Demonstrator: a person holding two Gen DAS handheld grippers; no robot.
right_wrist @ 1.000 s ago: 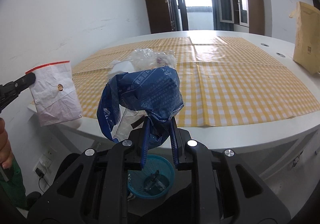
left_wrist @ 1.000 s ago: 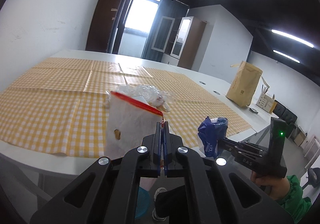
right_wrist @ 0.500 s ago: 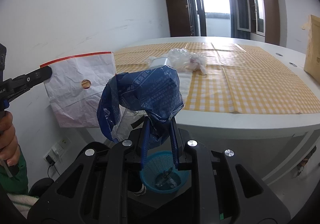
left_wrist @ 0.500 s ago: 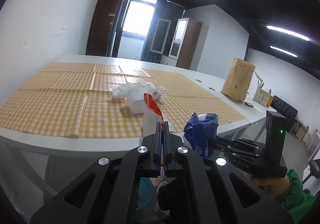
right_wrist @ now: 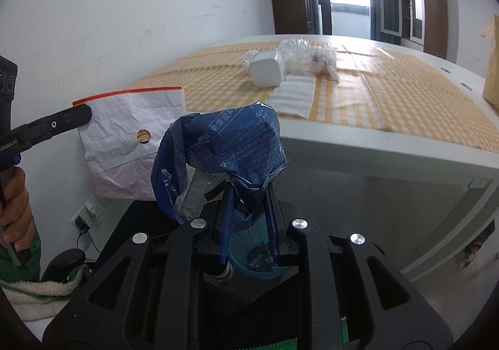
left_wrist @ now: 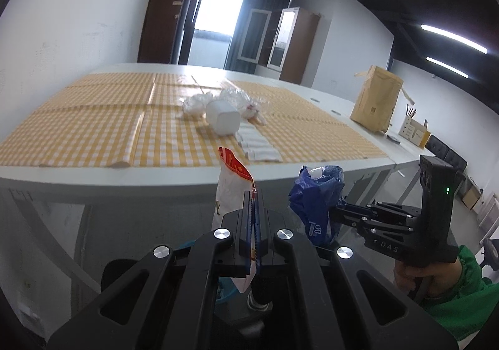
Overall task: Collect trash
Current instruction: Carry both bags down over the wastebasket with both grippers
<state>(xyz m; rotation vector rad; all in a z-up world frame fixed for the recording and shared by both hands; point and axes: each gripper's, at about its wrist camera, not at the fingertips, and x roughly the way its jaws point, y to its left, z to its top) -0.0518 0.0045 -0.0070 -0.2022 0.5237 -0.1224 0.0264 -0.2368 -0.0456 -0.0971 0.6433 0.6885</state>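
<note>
My left gripper (left_wrist: 253, 194) is shut on a white paper bag with a red top strip (left_wrist: 229, 187); the bag also shows in the right wrist view (right_wrist: 131, 128), hanging flat below the table edge. My right gripper (right_wrist: 248, 194) is shut on a crumpled blue plastic wrapper (right_wrist: 230, 144), also seen in the left wrist view (left_wrist: 316, 197). Both are held off the table's near edge, above a blue waste basket (right_wrist: 259, 262) on the floor. On the checked cloth remain a white cup (left_wrist: 223, 117), clear plastic wrap (left_wrist: 240, 99) and a white folded napkin (left_wrist: 257, 145).
The white table (left_wrist: 93, 177) carries a yellow checked cloth (left_wrist: 93, 119). A brown paper bag (left_wrist: 375, 100) stands at its far right. A white wall with a socket (right_wrist: 90, 212) lies to the left. A chair seat (right_wrist: 134, 225) is below.
Both grippers have pulled back and down from the table with their trash. The paper bag now hangs off the table edge, uncovering the cup and napkin.
</note>
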